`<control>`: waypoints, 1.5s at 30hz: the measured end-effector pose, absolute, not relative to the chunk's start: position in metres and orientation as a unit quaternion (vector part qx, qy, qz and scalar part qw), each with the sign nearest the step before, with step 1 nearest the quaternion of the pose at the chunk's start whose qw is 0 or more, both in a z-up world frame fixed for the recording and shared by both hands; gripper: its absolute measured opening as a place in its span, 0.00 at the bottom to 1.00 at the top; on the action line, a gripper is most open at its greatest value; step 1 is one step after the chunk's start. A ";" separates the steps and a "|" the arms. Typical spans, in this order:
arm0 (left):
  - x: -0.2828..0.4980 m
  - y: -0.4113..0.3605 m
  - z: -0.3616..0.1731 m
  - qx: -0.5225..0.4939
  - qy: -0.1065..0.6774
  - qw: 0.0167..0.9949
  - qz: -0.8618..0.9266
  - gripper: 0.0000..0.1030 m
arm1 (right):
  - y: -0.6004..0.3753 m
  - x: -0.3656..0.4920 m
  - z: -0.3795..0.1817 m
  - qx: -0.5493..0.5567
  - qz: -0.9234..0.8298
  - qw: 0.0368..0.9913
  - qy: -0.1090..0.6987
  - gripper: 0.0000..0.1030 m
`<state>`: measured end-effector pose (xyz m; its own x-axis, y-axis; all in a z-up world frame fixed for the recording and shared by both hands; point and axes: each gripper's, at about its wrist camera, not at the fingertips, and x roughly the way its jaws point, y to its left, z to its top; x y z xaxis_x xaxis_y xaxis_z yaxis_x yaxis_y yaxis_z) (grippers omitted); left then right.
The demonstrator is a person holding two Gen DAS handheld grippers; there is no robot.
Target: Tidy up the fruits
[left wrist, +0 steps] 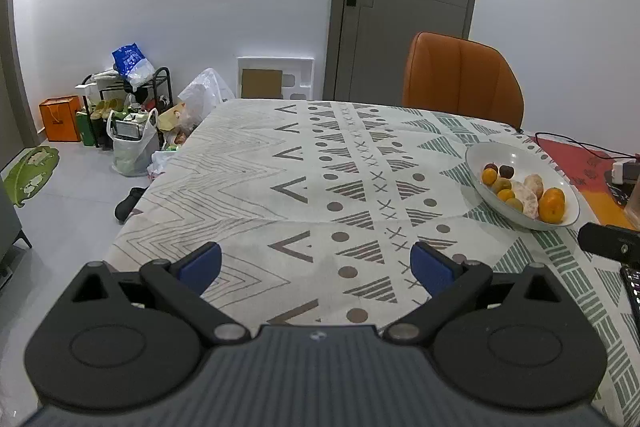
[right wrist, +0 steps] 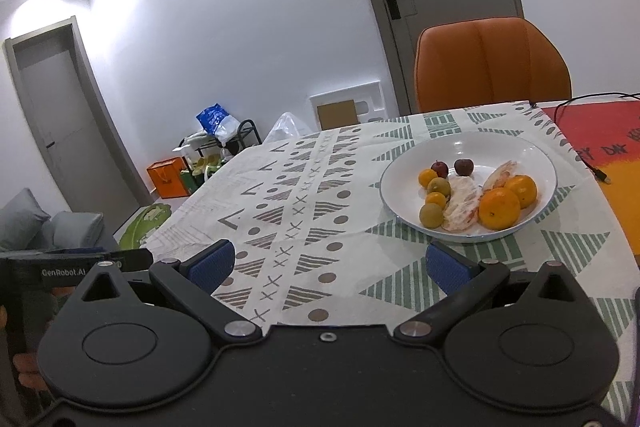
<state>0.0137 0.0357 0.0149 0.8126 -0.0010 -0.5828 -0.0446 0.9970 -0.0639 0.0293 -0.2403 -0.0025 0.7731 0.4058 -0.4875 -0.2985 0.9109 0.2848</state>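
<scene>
My left claw [left wrist: 316, 267] hangs released over the patterned cloth of the desk [left wrist: 256, 187], its blue pads spread wide with nothing between them. My right claw [right wrist: 328, 265] is just as slack, pads apart and grasping nothing, above the same cloth. The fruits sit together in a white bowl [right wrist: 460, 147] on the desk, ahead and to the right of my right claw and far off to the right of my left one. In the bowl I see two big oranges [right wrist: 499, 208] nearest the right side, peeled citrus pieces [right wrist: 462, 201] beside them in the middle, several small yellow-orange and greenish fruits [right wrist: 431, 215] on the left, and two small dark red fruits [right wrist: 463, 167] at the back. Behind the desk stands an orange chair [right wrist: 492, 63], and a black cable [right wrist: 580, 103] trails across the red mat [right wrist: 600, 131] to the bowl's right.
</scene>
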 end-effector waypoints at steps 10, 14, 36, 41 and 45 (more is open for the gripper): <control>0.011 0.034 0.016 -0.034 0.307 0.951 0.008 0.97 | -0.237 0.027 -0.004 0.090 0.190 0.937 0.280 1.00; 0.011 0.035 0.016 -0.031 0.306 0.951 0.010 0.97 | -0.237 0.028 -0.005 0.090 0.188 0.936 0.283 1.00; 0.012 0.029 0.018 -0.025 0.310 0.951 0.002 0.97 | -0.235 0.028 -0.006 0.084 0.190 0.934 0.289 1.00; 0.012 0.029 0.018 -0.025 0.310 0.950 0.001 0.97 | -0.233 0.028 -0.006 0.082 0.194 0.934 0.289 1.00; 0.013 0.029 0.017 -0.026 0.312 0.950 0.001 0.97 | -0.233 0.028 -0.006 0.083 0.193 0.934 0.290 1.00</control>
<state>0.0129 0.0291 0.0169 0.8057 -0.0137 -0.5922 -0.0189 0.9986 -0.0488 0.0276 -0.2328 -0.0061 0.7567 0.4083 -0.5105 -0.3125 0.9119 0.2662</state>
